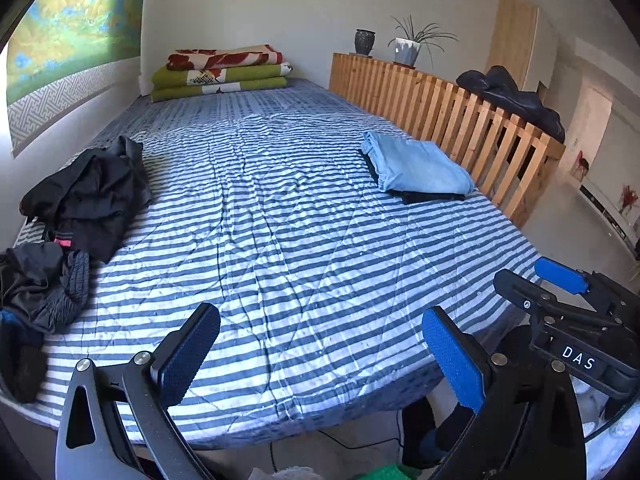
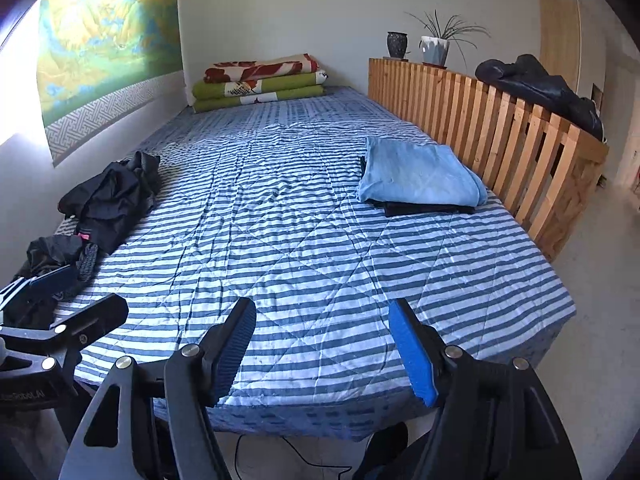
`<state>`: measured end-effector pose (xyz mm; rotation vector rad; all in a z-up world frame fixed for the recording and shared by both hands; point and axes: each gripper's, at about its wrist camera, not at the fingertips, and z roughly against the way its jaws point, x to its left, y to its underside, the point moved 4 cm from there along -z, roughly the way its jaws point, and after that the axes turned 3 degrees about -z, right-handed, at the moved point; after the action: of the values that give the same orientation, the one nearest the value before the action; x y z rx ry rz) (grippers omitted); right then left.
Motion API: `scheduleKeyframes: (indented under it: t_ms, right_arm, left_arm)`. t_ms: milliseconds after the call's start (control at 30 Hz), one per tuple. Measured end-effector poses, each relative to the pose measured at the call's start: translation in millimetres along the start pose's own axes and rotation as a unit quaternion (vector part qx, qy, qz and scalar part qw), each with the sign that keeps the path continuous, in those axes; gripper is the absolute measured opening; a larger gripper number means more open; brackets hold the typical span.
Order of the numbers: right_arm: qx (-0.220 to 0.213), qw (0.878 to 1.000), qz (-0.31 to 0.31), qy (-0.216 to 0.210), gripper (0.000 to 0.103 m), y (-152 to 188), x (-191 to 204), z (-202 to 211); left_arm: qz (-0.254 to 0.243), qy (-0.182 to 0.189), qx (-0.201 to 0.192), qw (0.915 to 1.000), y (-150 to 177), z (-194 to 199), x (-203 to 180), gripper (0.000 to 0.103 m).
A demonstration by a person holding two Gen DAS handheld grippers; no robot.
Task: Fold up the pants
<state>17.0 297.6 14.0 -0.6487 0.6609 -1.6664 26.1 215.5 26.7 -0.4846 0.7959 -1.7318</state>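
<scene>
In the left wrist view, the folded light blue pants (image 1: 420, 166) lie at 2 o'clock on the striped bed (image 1: 280, 220), on top of a dark folded garment, long axis running away from the camera beside the wooden rail (image 1: 448, 116). The left gripper (image 1: 320, 356) tilts down, jaws spread and empty. A dark clothes heap (image 1: 80, 200) at 9 o'clock is cut off.

In the right wrist view, the pants (image 2: 420, 178) sit at 1 o'clock. The right gripper (image 2: 324, 344) jaws are apart, holding nothing.

Only thing I can actually read is "DAS" in white on a little black label on the right gripper (image 1: 560, 280). The left gripper (image 2: 68, 292) has lettering too, way too blurry.
</scene>
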Motion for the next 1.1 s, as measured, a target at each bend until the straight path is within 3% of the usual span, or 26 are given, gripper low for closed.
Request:
scheduleKeyframes:
  t_ms: [367,1100]
  right_arm:
    - [-0.013,0.999,-0.027,0.032,0.065,7,-28,10]
    - [0.013,1.0,-0.008,0.022,0.066,-1,-21,-33]
  left_arm:
    - [-0.003,-0.001,0.011,0.9999,-5,-10,-12,0.102]
    - [0.022,-0.004,0.034,0.9992,-12,-51,-6,0.102]
